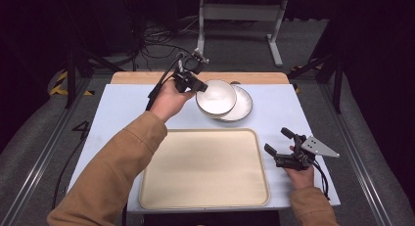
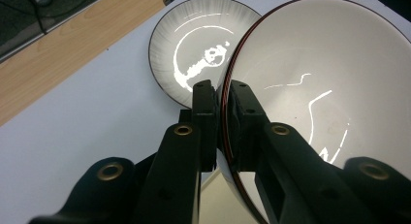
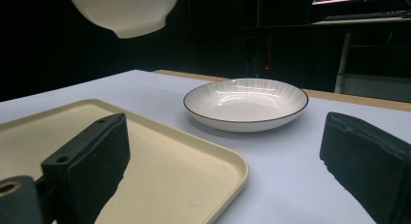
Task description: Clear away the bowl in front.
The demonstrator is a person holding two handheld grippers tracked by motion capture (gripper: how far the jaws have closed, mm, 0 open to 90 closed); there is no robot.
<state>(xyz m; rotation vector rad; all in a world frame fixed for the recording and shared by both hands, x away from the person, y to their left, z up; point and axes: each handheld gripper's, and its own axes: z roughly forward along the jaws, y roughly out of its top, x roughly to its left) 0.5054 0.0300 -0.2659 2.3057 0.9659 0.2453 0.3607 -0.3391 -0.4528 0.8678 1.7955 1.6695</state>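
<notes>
Left gripper (image 2: 220, 117) jaws pinch the bowl (image 1: 216, 97) by its near rim; bowl held tilted, clear of the desk (image 1: 122, 106), just above the plate (image 3: 245, 104). Tray (image 1: 204, 167) lies toward the person, between both hands. Right gripper (image 1: 286, 148) jaws spread, empty, beside the tray's right edge.

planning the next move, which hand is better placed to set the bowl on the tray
Left: the left gripper has its jaws shut on the bowl rim, lifted above the plate. The right gripper rests open beside the tray.
</notes>
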